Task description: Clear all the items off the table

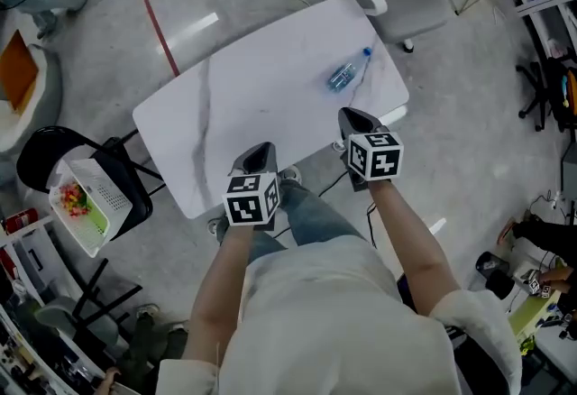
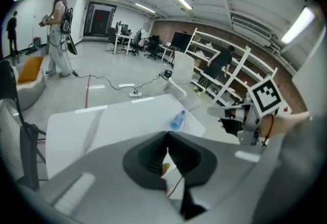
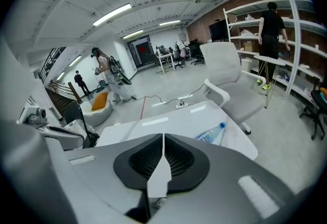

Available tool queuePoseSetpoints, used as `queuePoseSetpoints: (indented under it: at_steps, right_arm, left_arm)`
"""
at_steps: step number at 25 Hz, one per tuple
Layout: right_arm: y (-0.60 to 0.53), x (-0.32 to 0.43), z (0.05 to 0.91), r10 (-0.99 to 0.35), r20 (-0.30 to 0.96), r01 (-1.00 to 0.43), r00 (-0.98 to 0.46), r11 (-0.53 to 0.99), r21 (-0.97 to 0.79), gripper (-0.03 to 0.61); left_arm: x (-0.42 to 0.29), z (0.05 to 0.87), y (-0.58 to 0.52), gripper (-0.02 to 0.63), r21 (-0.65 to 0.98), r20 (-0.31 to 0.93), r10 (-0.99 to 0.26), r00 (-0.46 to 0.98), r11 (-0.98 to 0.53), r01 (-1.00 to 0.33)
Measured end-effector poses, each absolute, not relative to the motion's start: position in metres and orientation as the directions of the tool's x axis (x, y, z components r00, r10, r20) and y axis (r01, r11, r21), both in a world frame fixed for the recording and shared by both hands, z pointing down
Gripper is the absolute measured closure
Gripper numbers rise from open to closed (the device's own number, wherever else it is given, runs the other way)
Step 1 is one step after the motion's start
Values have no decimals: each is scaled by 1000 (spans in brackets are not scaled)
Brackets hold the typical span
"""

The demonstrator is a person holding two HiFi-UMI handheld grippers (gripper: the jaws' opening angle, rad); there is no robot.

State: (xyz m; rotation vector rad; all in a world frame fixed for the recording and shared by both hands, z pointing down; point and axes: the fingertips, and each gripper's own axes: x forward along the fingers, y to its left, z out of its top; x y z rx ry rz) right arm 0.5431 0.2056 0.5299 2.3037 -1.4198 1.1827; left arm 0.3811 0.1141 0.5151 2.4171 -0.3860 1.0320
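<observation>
Head view: one bottle (image 1: 346,73) lies on counter (image 1: 234,114), near far right edge. Left tool (image 1: 260,157) and right tool (image 1: 358,121) at near edge.
Left gripper view: jaws together, empty.
Right gripper view: jaws together, empty; bottle ahead. Advice: open right tool first, grip across body; bottle may roll.

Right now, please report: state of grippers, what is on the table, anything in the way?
Grippers: left gripper shut, empty; right gripper shut, empty. One water bottle lying on the table, nearer the right gripper. Nothing stands between them.
</observation>
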Motion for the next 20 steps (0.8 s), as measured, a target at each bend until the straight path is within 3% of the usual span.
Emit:
queuePoseSetpoints:
  at_steps: [20]
  right_arm:
    - [199, 653, 715, -470, 853, -543, 227, -788, -290, 345]
  left_arm:
    - [410, 593, 114, 604, 313, 821, -1, 571, -836, -451]
